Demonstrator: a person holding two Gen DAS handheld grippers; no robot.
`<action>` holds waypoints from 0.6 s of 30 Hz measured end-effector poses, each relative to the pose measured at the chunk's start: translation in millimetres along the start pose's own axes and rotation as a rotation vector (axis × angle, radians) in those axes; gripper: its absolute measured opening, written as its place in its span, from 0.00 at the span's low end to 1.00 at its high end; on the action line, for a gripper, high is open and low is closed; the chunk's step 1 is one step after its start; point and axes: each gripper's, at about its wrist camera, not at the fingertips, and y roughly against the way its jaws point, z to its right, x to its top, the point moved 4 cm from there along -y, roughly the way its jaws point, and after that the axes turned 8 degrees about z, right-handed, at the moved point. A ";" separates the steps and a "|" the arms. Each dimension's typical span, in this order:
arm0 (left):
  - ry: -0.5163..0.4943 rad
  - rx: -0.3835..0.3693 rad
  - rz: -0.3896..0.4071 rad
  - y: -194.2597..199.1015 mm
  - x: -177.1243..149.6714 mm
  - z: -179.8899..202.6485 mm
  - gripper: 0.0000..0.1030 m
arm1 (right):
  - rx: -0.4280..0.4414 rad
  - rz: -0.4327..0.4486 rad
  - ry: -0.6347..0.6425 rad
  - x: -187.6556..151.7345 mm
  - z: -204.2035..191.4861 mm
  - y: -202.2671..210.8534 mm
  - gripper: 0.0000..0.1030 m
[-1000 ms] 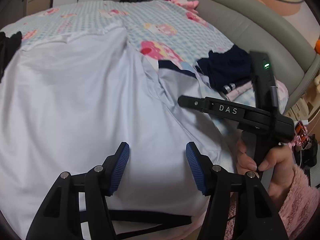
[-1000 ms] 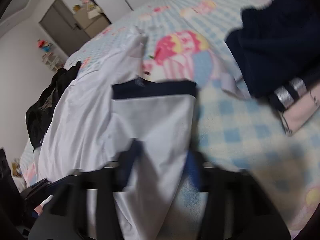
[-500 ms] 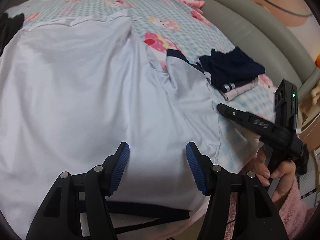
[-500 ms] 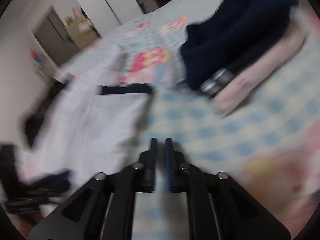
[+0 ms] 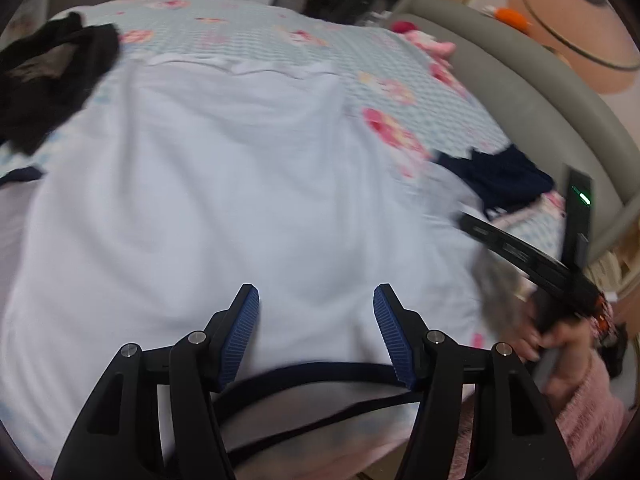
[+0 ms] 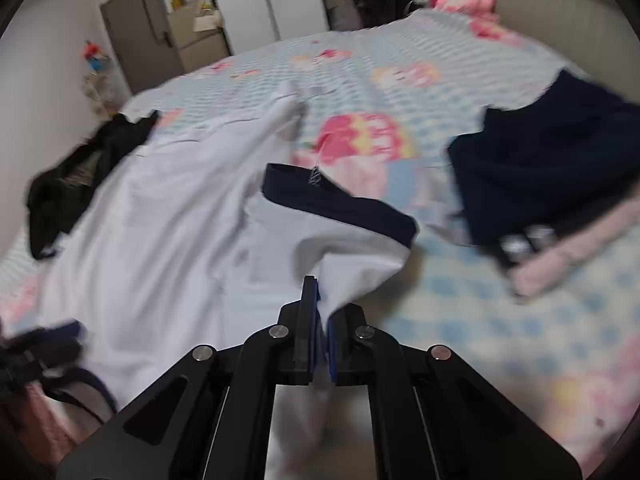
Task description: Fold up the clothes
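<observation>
A black garment [image 5: 52, 80] lies crumpled at the far left of the bed [image 5: 256, 24], whose cover is a pale blue check printed with pink cartoon figures. Beside it, and taking up most of the bed's near half, is the white T-shirt [image 5: 224, 184], spread flat with soft shallow creases; its navy-trimmed neckline [image 5: 320, 372] lies at the near edge, and a navy cuff just shows at the left margin. The left gripper [image 5: 316, 336] hovers over the neckline end with its blue-padded jaws released and wide apart, no cloth between them. Further right, in the right wrist view, the shirt's right sleeve [image 6: 344, 256] is lifted off the bed, its navy cuff [image 6: 340, 204] hanging forward in a curve. The right gripper [image 6: 320, 308] has its jaws clenched on the white fabric of this sleeve; they have just been closing, and the cloth is pinched between them. In the left wrist view the hand [image 5: 556, 336] carrying that gripper emerges from a fluffy pink sleeve. At the far right, well apart from the shirt, rests a folded stack: a navy garment [image 6: 552, 168] upon a pink one [image 6: 576, 256], near the grey padded headboard [image 5: 520, 80].
</observation>
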 end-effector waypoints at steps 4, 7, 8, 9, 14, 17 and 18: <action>-0.001 0.065 0.005 8.4 -2.3 -24.1 0.60 | -0.162 -0.067 -0.009 -27.3 40.3 13.7 0.01; -0.048 0.100 -0.054 1.7 -16.7 -31.0 0.60 | -0.119 -0.039 -0.080 -22.1 48.7 31.7 0.04; -0.046 0.096 -0.034 3.7 -17.4 -30.0 0.60 | -0.079 -0.013 -0.111 -15.5 47.1 39.2 0.04; -0.031 0.070 -0.010 8.2 -13.6 -28.4 0.60 | -0.040 0.012 -0.141 -8.9 45.5 46.8 0.07; -0.046 0.068 0.061 21.7 20.3 -27.1 0.60 | 0.151 0.030 -0.070 32.6 -7.4 52.8 0.28; -0.096 0.113 0.085 29.3 49.9 -38.3 0.60 | 0.217 -0.028 0.008 49.7 -40.5 38.3 0.31; -0.113 0.136 0.094 32.2 61.0 -45.7 0.60 | 0.241 -0.047 0.017 59.9 -47.9 33.0 0.37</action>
